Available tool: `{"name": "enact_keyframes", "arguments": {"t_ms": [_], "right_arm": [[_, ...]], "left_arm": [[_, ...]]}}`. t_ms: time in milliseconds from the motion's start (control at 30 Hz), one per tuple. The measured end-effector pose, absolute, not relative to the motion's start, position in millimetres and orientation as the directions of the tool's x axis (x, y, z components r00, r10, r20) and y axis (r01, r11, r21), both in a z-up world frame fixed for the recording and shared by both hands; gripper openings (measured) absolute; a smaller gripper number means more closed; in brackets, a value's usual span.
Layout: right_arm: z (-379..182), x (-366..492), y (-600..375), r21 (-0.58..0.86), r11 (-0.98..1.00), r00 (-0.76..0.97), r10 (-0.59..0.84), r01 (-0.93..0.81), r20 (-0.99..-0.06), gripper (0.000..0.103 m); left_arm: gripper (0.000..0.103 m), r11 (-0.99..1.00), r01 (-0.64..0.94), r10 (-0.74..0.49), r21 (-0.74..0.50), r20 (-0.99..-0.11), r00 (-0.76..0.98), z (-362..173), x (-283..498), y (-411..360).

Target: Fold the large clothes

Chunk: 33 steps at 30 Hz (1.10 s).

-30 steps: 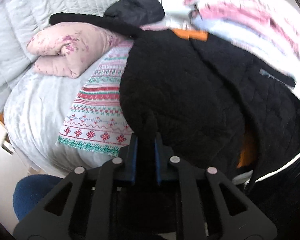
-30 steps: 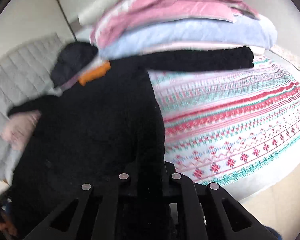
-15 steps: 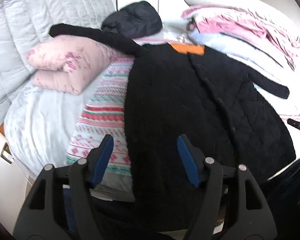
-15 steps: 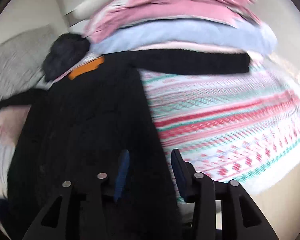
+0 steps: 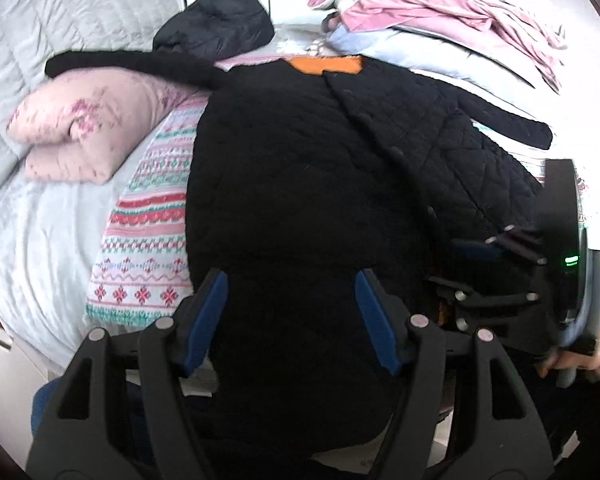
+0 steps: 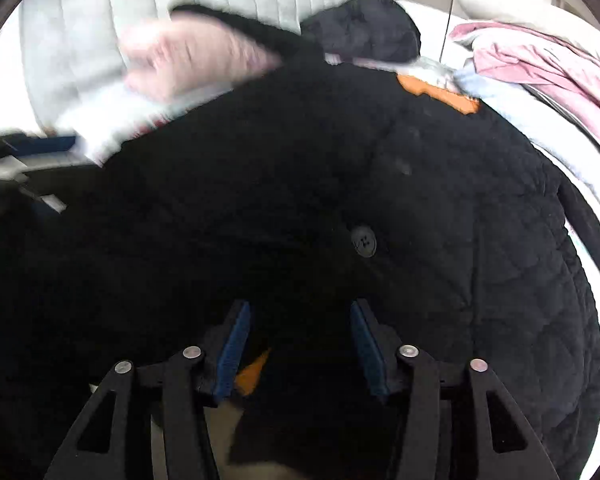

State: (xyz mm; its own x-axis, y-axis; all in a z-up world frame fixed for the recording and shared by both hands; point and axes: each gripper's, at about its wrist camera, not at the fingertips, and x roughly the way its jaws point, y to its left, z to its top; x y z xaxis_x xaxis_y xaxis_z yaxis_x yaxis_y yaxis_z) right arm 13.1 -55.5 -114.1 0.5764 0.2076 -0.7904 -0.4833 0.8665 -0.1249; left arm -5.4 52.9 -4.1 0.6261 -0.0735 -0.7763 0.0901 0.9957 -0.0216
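the black quilted coat (image 5: pixel 300 184) lies spread on the bed (image 5: pixel 40 248). the left gripper (image 5: pixel 292 312) stands spread, empty; the right gripper (image 6: pixel 296 340), jaws just closing, straddles the hem unpinched. closing there may catch one layer only, dragging the front panel askew.

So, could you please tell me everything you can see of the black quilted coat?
The black quilted coat lies spread flat on the bed over a patterned blanket, not yet folded. It looks padded, diamond-stitched, with dark buttons down its front and orange lining at the collar. One sleeve rests on a pink pillow.
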Motion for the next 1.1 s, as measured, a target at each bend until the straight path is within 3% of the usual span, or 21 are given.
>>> {"name": "enact_keyframes", "arguments": {"t_ms": [67,200,433,600,733,867,1033,1067,1100], "right_arm": [[-101,17,-65,-0.138,0.894,0.595,0.162,-0.426,-0.787,0.01],[-48,17,-112,-0.054,0.954,0.679,0.17,-0.295,-0.714,0.008],[-29,-3,-120,0.014,0.939,0.661,0.252,-0.344,-0.707,0.009],[8,4,-159,0.047,0.982,0.752,0.171,-0.183,-0.636,0.008],[-7,22,-150,0.101,0.957,0.657,0.261,-0.272,-0.707,0.008],[-54,36,-119,0.151,0.898,0.46,0.349,-0.413,-0.816,0.01],[-13,57,-137,0.187,0.896,0.534,0.397,-0.403,-0.746,0.018],[1,63,-144,0.175,0.904,0.567,0.385,-0.39,-0.728,0.026],[13,72,-152,0.148,0.914,0.602,0.363,-0.377,-0.711,0.043]], "left_arm": [[0.067,0.996,0.09,-0.078,-0.028,-0.775,0.627,-3,-9,55],[0.067,0.994,0.093,-0.098,-0.051,-0.767,0.634,1,-13,64],[0.067,0.99,0.131,-0.125,-0.055,-0.778,0.616,1,-13,61],[0.067,0.986,0.158,-0.14,-0.054,-0.785,0.603,3,-15,58],[0.067,0.982,0.179,-0.161,-0.064,-0.782,0.602,9,-8,57],[0.067,0.981,0.159,-0.184,-0.109,-0.772,0.608,21,13,64],[0.067,0.976,0.123,-0.215,-0.177,-0.765,0.607,44,59,76],[0.067,0.971,0.128,-0.237,-0.201,-0.758,0.608,50,69,77],[0.067,0.964,0.126,-0.262,-0.234,-0.75,0.607,60,87,78]]}}
